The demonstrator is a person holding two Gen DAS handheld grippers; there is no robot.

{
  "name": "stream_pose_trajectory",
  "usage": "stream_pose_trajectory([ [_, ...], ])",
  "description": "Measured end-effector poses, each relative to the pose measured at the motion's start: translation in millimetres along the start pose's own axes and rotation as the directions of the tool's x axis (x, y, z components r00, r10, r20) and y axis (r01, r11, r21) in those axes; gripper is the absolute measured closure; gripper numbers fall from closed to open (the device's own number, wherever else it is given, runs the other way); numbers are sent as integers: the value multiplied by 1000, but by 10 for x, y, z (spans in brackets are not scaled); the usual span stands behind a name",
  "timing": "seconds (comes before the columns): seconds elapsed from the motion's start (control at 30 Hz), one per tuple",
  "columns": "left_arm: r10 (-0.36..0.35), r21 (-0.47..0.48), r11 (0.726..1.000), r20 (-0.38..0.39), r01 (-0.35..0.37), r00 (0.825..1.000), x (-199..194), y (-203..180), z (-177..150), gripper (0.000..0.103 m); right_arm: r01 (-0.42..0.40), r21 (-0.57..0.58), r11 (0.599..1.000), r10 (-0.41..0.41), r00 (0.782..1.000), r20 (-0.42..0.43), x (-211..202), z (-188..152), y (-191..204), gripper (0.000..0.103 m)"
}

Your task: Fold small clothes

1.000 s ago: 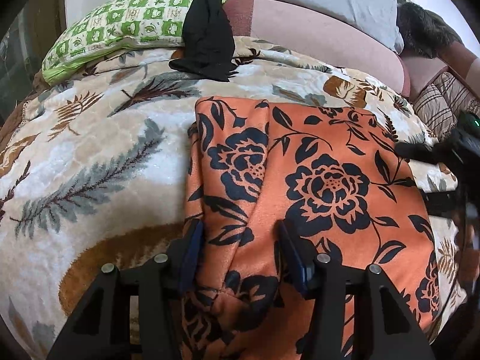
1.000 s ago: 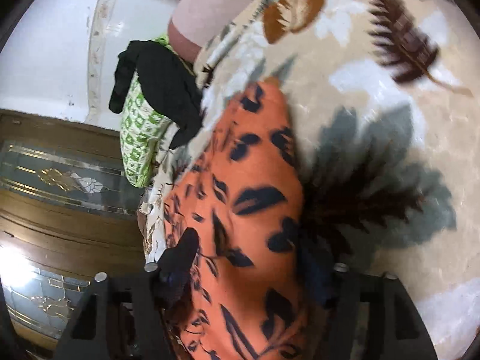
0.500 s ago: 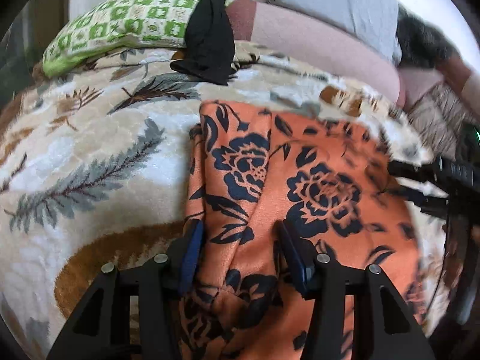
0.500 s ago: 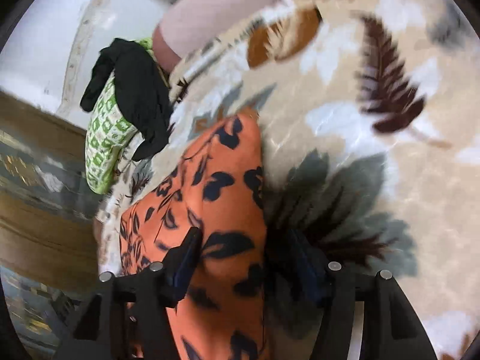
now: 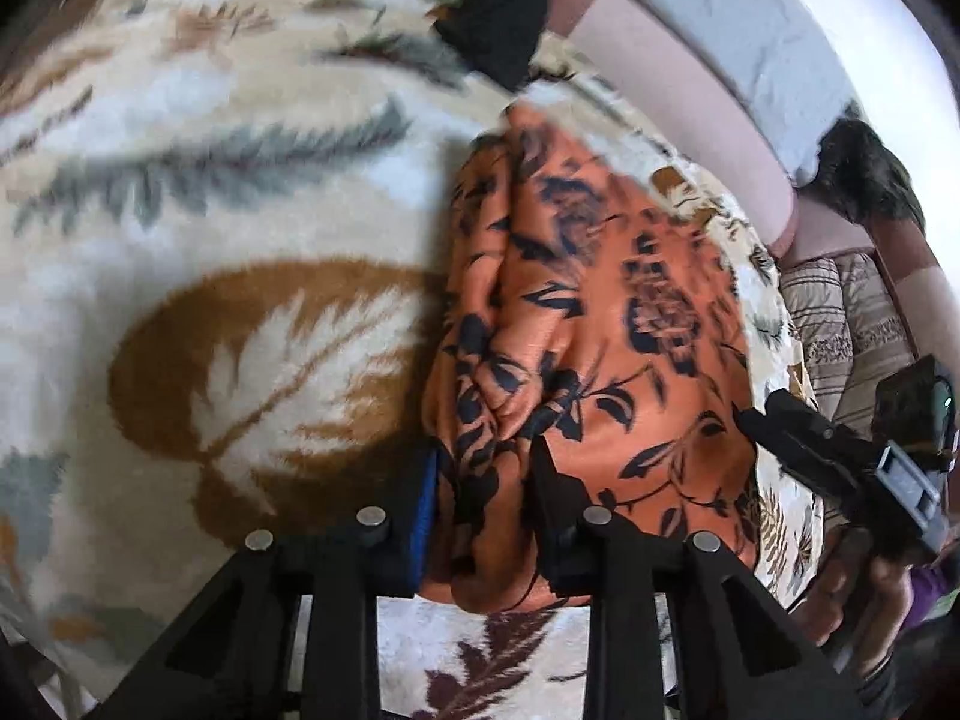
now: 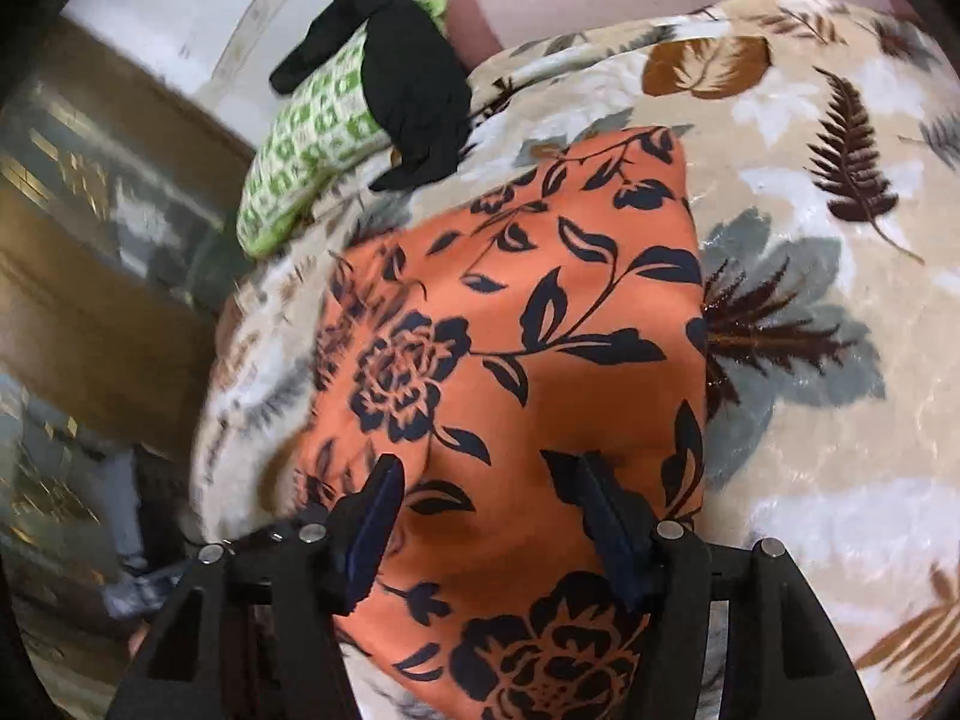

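An orange garment with dark blue flowers [image 5: 630, 300] lies on a leaf-patterned blanket [image 5: 240, 240]. My left gripper [image 5: 486, 480] is at the garment's near left corner. Its jaws are closing, and bunched cloth fills the gap between the pads. Wrinkles run up from that pinch. My right gripper [image 5: 756, 414] reaches in at the garment's right edge. In the right wrist view the garment [image 6: 510, 300] is spread smooth under my right gripper [image 6: 489, 480]. Those jaws stand apart with cloth between the fingers, and no pinch shows.
A green patterned pillow [image 6: 300, 144] with a black garment [image 6: 414, 84] draped over it sits at the bed's far end. A pink bolster [image 5: 672, 96], a grey pillow [image 5: 750, 18] and a striped cushion [image 5: 852, 312] line the far side. Wooden panelling [image 6: 90, 240] stands beyond the bed edge.
The left jaws have narrowed onto the cloth, which now bunches between them. Both views have swung and rolled. The right gripper now sits over the garment's middle instead of its edge.
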State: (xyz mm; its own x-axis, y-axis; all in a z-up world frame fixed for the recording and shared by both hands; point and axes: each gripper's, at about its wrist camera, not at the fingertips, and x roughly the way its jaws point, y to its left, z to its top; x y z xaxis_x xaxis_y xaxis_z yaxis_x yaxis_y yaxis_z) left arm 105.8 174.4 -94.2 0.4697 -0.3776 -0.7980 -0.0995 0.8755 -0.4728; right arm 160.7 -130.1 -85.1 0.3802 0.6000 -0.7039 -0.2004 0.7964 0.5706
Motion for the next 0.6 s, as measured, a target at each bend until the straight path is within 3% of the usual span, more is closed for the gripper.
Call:
stream_pose_trajectory([
  [0.07,-3,3,1000,16,3,1000,-68,-57,-6,69,-12,-46,999,13,1000,22,-126,-2,103,39],
  [0.13,-33,-3,999,42,34,999,-140,-68,21,47,8,-46,999,-5,998,59,-276,-4,64,39],
  [0.2,-35,4,999,86,34,996,-199,-89,122,37,36,15,999,-37,996,82,-339,-26,-99,32],
  [0.3,21,50,998,97,-26,995,-100,-176,381,37,36,129,991,-41,998,40,-244,-34,-425,32],
  [0.47,-7,48,999,-31,9,999,401,-37,654,38,-82,228,970,78,997,24,-30,29,-656,32],
  [0.6,-60,50,997,-57,63,997,543,34,665,37,-85,242,967,92,996,-17,205,138,-733,32],
])
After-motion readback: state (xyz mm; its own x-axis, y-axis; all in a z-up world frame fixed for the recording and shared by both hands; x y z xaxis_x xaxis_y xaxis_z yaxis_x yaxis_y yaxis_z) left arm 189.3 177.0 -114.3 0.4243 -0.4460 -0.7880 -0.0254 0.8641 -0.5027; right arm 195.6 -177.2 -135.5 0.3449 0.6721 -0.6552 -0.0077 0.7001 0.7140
